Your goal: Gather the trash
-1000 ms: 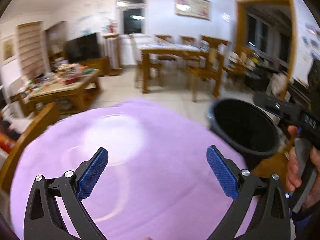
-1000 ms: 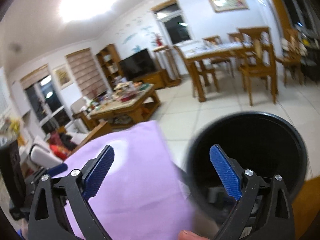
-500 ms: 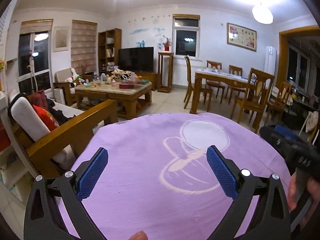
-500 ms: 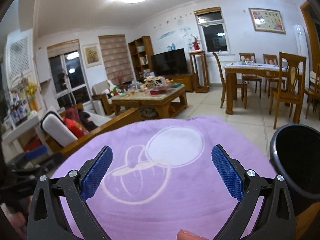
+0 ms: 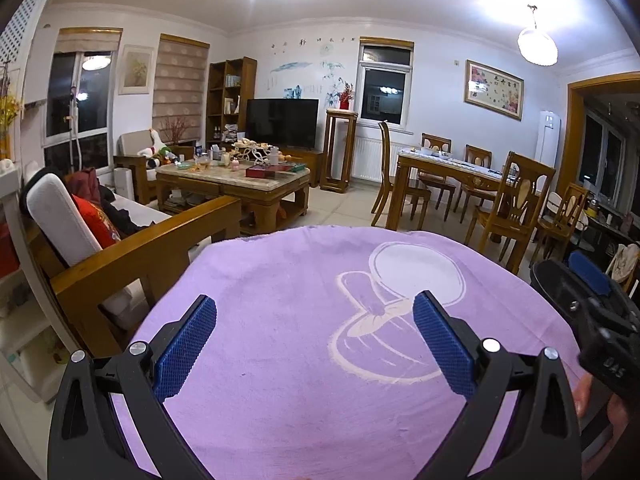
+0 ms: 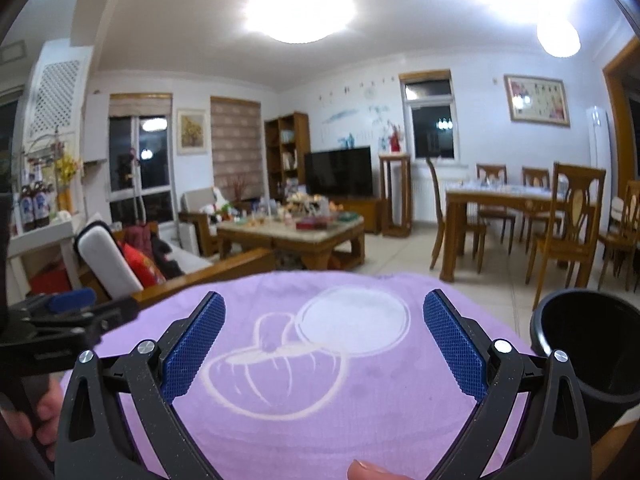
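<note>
Left claw point(image 5: 314, 336) wide, right claw point(image 6: 324, 342) wide, black bin point(image 6: 588, 344) interior dark, beside purple cloth point(image 6: 320, 400)

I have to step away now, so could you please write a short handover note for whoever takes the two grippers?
Left gripper: open, empty, held over the purple cloth.
Right gripper: open, empty, over the same cloth.
Black bin: at the cloth's right edge, beside the right gripper; its inside looks dark, contents cannot be told.
Trash: none visible on the cloth in either view. The cluttered coffee table lies across the room, but whether anything on it is trash cannot be told.
Done: nothing that shows.
Left: find trash, pick it up, drop it into the bin.
</note>
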`<control>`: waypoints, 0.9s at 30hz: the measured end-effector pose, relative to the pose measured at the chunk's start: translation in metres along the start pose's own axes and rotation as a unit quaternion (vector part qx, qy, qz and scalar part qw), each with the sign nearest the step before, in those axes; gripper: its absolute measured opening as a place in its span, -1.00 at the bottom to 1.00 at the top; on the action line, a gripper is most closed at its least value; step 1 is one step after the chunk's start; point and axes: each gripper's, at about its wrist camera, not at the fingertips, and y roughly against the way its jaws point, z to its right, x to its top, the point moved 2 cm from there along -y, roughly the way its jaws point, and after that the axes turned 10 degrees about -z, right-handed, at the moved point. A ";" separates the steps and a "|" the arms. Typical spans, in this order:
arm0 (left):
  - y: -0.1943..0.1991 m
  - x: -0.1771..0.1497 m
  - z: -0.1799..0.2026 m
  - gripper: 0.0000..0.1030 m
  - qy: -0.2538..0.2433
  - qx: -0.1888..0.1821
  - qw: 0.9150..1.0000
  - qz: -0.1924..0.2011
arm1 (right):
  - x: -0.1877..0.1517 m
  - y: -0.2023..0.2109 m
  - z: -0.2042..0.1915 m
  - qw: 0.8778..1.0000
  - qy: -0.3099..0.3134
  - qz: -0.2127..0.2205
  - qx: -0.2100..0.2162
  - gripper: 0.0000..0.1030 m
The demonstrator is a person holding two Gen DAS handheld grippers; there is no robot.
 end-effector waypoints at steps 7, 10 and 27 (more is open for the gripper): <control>-0.004 -0.006 0.003 0.90 0.002 0.001 1.000 -0.005 | 0.001 0.003 0.013 1.000 -0.025 0.002 0.008 0.90; -0.004 -0.008 0.003 0.90 0.007 0.000 1.000 -0.008 | 0.000 0.005 0.010 1.000 -0.018 0.003 0.006 0.90; 0.000 -0.006 0.010 0.90 -0.015 0.019 1.000 0.009 | -0.003 0.009 0.007 1.000 -0.007 0.008 0.005 0.90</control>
